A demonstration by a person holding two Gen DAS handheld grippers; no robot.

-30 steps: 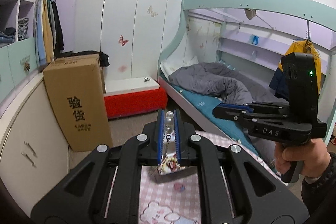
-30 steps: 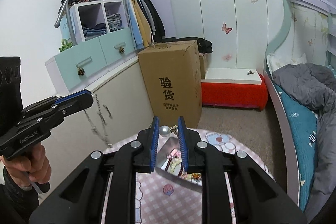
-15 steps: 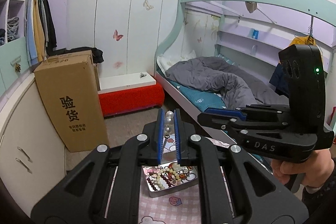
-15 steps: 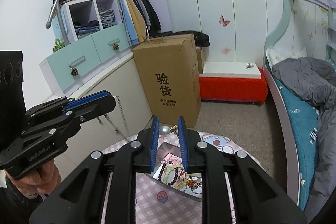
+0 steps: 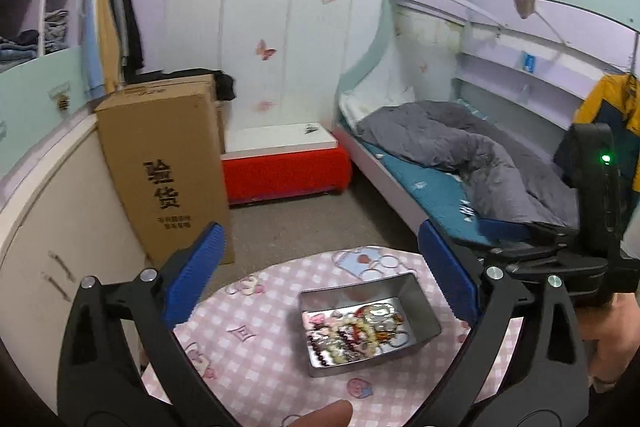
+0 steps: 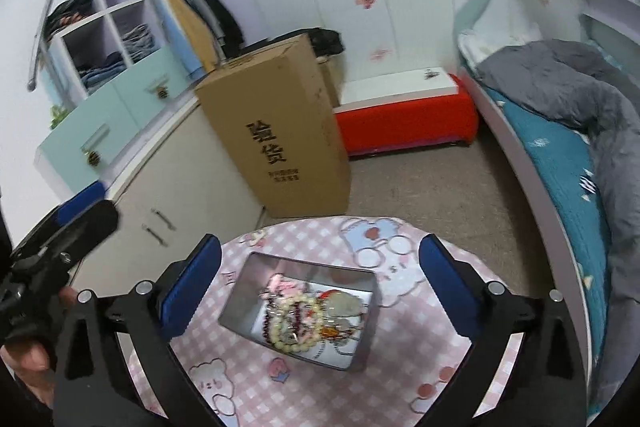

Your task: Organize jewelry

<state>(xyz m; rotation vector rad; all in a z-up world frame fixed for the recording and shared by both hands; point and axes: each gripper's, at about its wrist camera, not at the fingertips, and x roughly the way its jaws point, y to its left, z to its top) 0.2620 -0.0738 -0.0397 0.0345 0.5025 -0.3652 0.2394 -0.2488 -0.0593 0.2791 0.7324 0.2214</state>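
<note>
A grey metal tin (image 5: 424, 303) (image 6: 372, 311) sits on a round table with a pink checked cloth (image 5: 256, 331) (image 6: 404, 259). A heap of jewelry (image 5: 356, 335) (image 6: 308, 319), with pearl and dark bead strands, lies inside it. My left gripper (image 5: 320, 267) is open and empty, held above the tin. My right gripper (image 6: 320, 275) is open and empty, also above the tin. The right gripper shows at the right of the left wrist view (image 5: 560, 251), and the left one at the left of the right wrist view (image 6: 52, 239).
A tall cardboard box (image 5: 168, 167) (image 6: 280, 131) stands on the floor beyond the table, beside a cream cabinet (image 6: 176, 195). A red bench (image 5: 284, 171) and a bunk bed with grey duvet (image 5: 472, 147) lie farther back.
Both grippers were shut on a pearl strand between them; both jaws have opened wide and the strand is gone from them. The tin with its jewelry now shows in full below.
</note>
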